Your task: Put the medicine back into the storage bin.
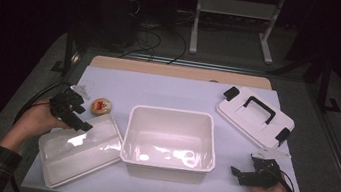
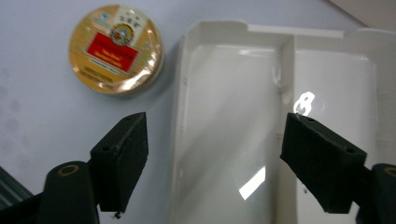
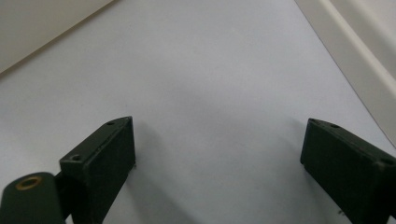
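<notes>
Both grippers' jaws spread empty: left gripper [image 1: 72, 107] over the shallow tray [image 1: 81, 151] near a round tin [image 1: 101, 106], apparently poised to pick; right gripper [image 1: 255, 171] rests beside the white bin [image 1: 166, 163].

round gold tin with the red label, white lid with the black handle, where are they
round gold tin [image 2: 116, 49], left gripper view, on its red label
white lid with black handle [image 1: 255, 116], high view, on its flat top
</notes>
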`<state>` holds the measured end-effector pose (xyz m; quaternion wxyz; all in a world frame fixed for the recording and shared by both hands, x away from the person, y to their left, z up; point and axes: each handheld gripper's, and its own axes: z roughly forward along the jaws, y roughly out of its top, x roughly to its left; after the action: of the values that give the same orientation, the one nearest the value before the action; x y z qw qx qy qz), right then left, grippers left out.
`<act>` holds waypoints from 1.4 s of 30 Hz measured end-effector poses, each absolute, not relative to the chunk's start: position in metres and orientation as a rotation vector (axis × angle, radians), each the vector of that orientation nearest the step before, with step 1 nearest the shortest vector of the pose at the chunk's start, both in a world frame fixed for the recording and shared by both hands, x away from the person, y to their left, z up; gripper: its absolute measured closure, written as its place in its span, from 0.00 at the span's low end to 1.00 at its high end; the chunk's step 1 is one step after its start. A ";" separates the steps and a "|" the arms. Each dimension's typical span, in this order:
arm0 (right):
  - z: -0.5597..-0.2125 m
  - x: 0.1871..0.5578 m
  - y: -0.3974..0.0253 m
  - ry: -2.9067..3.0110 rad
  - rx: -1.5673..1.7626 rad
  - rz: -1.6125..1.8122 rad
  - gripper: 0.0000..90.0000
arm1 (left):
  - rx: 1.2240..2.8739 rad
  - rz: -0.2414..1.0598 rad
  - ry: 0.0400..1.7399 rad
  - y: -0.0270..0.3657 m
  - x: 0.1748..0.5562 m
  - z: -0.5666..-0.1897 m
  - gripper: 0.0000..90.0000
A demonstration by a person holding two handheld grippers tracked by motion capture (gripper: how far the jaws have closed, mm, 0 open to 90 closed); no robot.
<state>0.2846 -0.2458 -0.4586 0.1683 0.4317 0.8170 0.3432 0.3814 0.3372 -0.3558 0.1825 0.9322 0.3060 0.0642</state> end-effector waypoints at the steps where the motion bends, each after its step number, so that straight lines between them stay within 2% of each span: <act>1: -0.459 0.285 -0.246 2.324 1.228 0.976 0.10 | 2.631 0.188 0.861 0.336 0.385 -0.354 0.22; 16: -0.459 0.285 -0.246 2.323 1.228 0.978 0.10 | 2.657 0.247 0.925 0.324 0.435 -0.350 0.09; 26: -0.459 0.285 -0.246 2.323 1.229 0.978 0.10 | 2.676 0.231 0.985 0.323 0.468 -0.374 0.08; 42: -0.459 0.285 -0.246 2.324 1.229 0.978 0.10 | 2.729 0.168 1.008 0.316 0.483 -0.405 0.08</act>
<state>0.2847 -0.2460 -0.4587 0.1676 0.4319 0.8168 0.3438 0.4829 0.3162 -0.4050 0.1137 0.9304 0.3437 0.0572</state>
